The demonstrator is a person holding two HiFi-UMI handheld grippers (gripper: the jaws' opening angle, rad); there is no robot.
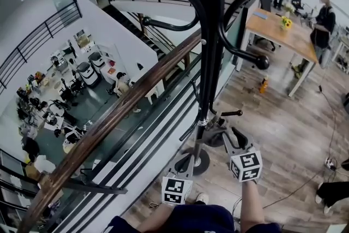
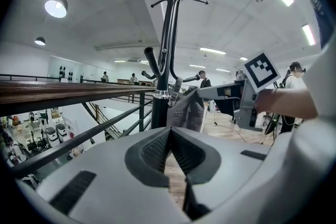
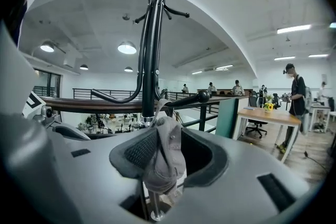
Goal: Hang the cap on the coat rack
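Railing [image 1: 125, 112] borders coat rack [image 1: 210, 35]; cap [image 3: 163, 160] hangs between right gripper's [image 3: 168, 132] parted fingers [image 3: 137, 152].

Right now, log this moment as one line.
left gripper: shut, empty | right gripper: open, cap between jaws | cap: hung on lower hook of coat rack

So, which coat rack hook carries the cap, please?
The low ball-tipped hook reaching right in the right gripper view; the cap hangs from it, the others are bare.
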